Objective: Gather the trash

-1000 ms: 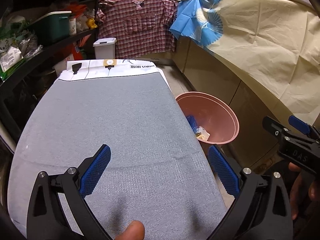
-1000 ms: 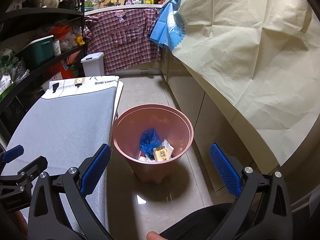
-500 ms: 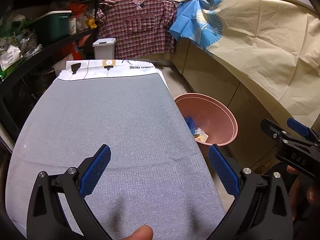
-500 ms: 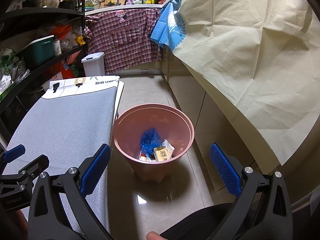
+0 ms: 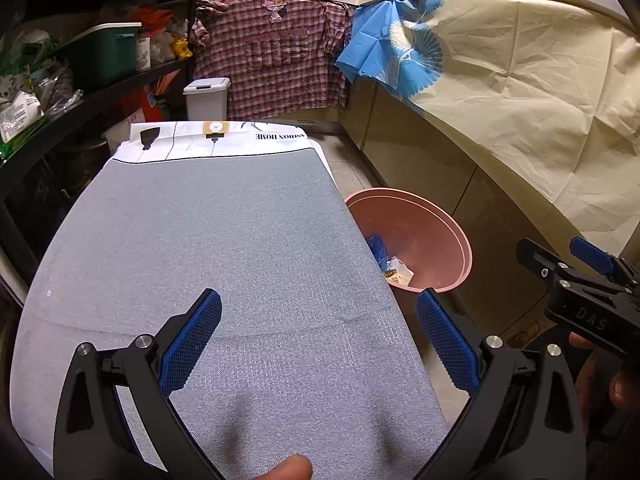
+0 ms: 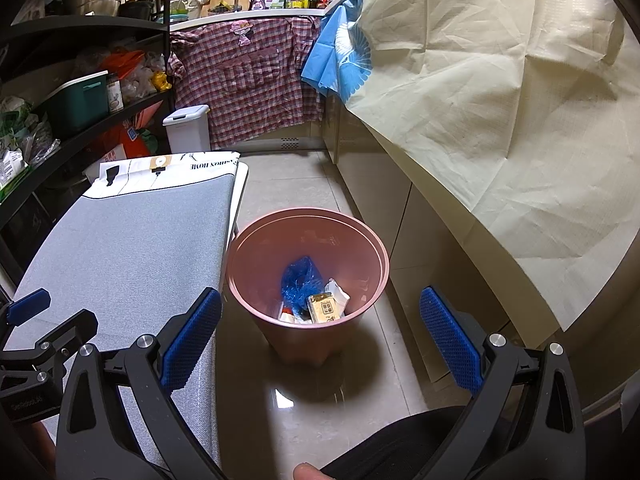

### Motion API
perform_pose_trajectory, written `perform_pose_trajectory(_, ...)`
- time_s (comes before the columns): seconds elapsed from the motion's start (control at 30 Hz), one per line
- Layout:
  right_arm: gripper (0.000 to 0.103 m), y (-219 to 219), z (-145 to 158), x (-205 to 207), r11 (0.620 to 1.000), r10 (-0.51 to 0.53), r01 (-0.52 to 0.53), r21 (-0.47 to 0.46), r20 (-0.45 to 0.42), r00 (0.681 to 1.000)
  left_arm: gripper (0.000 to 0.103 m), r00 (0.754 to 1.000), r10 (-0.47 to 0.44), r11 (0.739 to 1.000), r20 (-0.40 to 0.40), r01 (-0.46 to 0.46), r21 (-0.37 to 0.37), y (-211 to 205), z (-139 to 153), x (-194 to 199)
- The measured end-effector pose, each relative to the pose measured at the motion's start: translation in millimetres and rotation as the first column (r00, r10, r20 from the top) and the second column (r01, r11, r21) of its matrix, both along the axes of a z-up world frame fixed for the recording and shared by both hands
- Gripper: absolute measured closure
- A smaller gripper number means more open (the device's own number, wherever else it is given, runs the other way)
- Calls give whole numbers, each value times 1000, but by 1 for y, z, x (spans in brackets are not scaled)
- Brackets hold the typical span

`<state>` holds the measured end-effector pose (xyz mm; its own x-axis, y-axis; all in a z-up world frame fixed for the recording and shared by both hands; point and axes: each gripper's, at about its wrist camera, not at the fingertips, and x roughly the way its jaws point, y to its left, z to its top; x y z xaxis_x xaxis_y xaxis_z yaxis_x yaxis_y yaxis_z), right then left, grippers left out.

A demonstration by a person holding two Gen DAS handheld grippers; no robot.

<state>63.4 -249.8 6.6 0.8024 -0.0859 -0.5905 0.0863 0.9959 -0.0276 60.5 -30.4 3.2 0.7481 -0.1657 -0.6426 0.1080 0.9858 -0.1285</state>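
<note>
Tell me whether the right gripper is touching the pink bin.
Apart. The right wrist view shows the open right gripper held above the floor, with bare tile between its fingers and the pink bin.

table cover [image 5: 224,248]: woven grey cloth, matt | bin [image 6: 256,264]: smooth pink plastic | floor [image 6: 280,184]: glossy tile

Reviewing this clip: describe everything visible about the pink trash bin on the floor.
The pink trash bin is a round, smooth bucket that looks like plastic, tapering toward its base, with a stepped double rim and no lid. It stands upright on the glossy tiled floor, beside the grey-covered table and in front of the beige cabinets. At its bottom lie a crumpled blue plastic bag, a small tan printed carton and white wrapper scraps. Neither claw touches it.
</note>
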Motion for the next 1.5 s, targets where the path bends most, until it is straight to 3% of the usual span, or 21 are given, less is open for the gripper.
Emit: perform_pose_trajectory(1.5, 5, 0, -1, -1, 1000, -2, 2, 2, 1, 1000, 8, 1000, 3, 1000, 17, -3, 3, -3, 4, -1)
